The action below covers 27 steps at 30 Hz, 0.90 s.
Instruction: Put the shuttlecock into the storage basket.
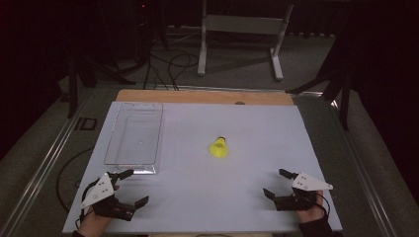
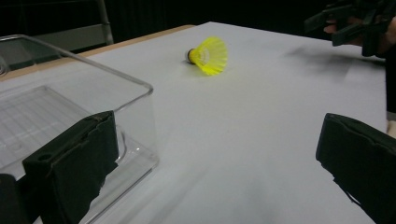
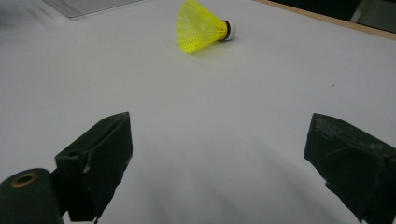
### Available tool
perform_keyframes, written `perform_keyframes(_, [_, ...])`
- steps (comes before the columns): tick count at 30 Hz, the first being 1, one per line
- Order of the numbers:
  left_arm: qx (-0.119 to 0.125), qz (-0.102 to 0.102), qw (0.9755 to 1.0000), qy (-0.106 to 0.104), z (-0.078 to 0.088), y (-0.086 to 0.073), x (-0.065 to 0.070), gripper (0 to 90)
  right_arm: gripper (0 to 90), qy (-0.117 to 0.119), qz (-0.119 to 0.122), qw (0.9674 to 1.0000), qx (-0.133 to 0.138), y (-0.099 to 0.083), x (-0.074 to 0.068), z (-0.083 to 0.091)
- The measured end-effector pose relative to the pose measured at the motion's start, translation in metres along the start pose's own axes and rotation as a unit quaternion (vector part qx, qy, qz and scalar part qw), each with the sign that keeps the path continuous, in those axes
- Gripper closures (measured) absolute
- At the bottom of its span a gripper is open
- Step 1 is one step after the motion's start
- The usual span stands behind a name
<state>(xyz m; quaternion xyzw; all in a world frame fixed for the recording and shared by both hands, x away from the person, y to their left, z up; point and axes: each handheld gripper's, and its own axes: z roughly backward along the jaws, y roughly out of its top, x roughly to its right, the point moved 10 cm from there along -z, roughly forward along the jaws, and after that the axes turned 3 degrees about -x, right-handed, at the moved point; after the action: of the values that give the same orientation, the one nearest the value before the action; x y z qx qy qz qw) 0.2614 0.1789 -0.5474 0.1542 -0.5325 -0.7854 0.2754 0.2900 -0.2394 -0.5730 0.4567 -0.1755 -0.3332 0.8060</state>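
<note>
- High view: left gripper [image 1: 132, 187] and right gripper [image 1: 274, 183] both gape wide, empty.
- Yellow shuttlecock [image 1: 219, 147] lies on its side well ahead, between them.
- Risk: light and round, it likely rolls off if one jaw nudges it.
- Risk: hard squeeze may crush its skirt.
- Clear plastic tray [image 1: 157, 133] sits just ahead of left gripper; jaw could clip it.

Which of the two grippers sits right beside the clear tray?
The left gripper: its upper jaw nearly reaches the clear tray at its near end, while the right gripper sits open across the table.
</note>
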Motion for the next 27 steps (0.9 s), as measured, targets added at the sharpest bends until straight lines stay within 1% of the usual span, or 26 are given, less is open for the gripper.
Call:
perform_keyframes(1, [-0.007, 0.002, 1.0, -0.005, 0.0, 0.001, 0.001, 0.0, 8.2, 0.001, 0.001, 1.0, -0.001, 0.0, 0.0, 0.0])
perform_keyframes(4, [-0.027, -0.008, 0.9995, -0.015, -0.001, 0.004, 0.004, 0.0, 8.2, 0.001, 0.003, 1.0, -0.004, 0.0, -0.001, -0.001])
perform_keyframes(6, [-0.045, -0.018, 0.9986, -0.023, -0.001, 0.005, 0.008, 0.0, 8.2, 0.003, 0.004, 1.0, -0.002, 0.001, -0.002, 0.0])
perform_keyframes(7, [-0.053, -0.017, 0.998, -0.03, -0.001, 0.006, 0.01, 0.0, 8.2, 0.003, 0.005, 1.0, -0.001, 0.001, -0.002, 0.0])
perform_keyframes(8, [-0.053, -0.017, 0.998, -0.03, -0.001, 0.006, 0.01, 0.0, 8.2, 0.003, 0.005, 1.0, -0.001, 0.001, -0.002, 0.0])
perform_keyframes(9, [-0.066, -0.015, 0.997, -0.037, -0.002, 0.006, 0.011, 0.0, 8.2, 0.005, 0.003, 1.0, -0.002, 0.001, -0.002, 0.0])
perform_keyframes(10, [-0.076, -0.017, 0.9961, -0.041, -0.002, 0.006, 0.013, 0.0, 8.2, 0.005, 0.003, 1.0, -0.002, 0.001, -0.002, 0.0])
perform_keyframes(13, [-0.102, -0.019, 0.9934, -0.048, -0.003, 0.007, 0.015, 0.0, 8.2, 0.007, 0.001, 1.0, -0.001, 0.001, -0.003, 0.0])
perform_keyframes(14, [-0.102, -0.019, 0.9934, -0.048, -0.003, 0.007, 0.015, 0.0, 8.2, 0.007, 0.001, 1.0, -0.001, 0.001, -0.003, 0.0])
perform_keyframes(15, [-0.123, -0.027, 0.9905, -0.054, -0.003, 0.009, 0.017, 0.0, 8.2, 0.007, 0.001, 1.0, -0.001, 0.001, -0.003, 0.0])
perform_keyframes(17, [-0.145, -0.032, 0.9869, -0.062, -0.002, 0.01, 0.019, 0.0, 8.2, 0.009, 0.0, 1.0, -0.001, 0.001, -0.003, 0.0])
perform_keyframes(20, [-0.177, -0.041, 0.9805, -0.075, -0.003, 0.012, 0.021, 0.0, 8.2, 0.011, 0.001, 0.9999, -0.002, 0.001, -0.004, -0.001])
perform_keyframes(21, [-0.187, -0.044, 0.9782, -0.08, -0.004, 0.012, 0.022, 0.0, 8.2, 0.012, 0.0, 0.9999, -0.002, 0.001, -0.004, -0.001])
perform_keyframes(23, [-0.204, -0.045, 0.9739, -0.089, -0.006, 0.012, 0.023, 0.0, 8.2, 0.013, 0.001, 0.9999, -0.002, 0.001, -0.004, -0.001])
perform_keyframes(24, [-0.213, -0.045, 0.9717, -0.092, -0.007, 0.012, 0.024, 0.0, 8.2, 0.013, 0.001, 0.9999, -0.002, 0.001, -0.004, -0.001])
perform_keyframes(25, [-0.222, -0.051, 0.9694, -0.092, -0.008, 0.011, 0.024, 0.0, 8.2, 0.013, 0.001, 0.9999, -0.002, 0.001, -0.004, -0.001])
perform_keyframes(26, [-0.229, -0.052, 0.9673, -0.097, -0.009, 0.011, 0.025, 0.0, 8.2, 0.014, 0.0, 0.9999, -0.003, 0.001, -0.004, -0.001])
perform_keyframes(27, [-0.234, -0.053, 0.9658, -0.099, -0.01, 0.011, 0.025, 0.0, 8.2, 0.014, 0.0, 0.9999, -0.003, 0.001, -0.004, -0.001])
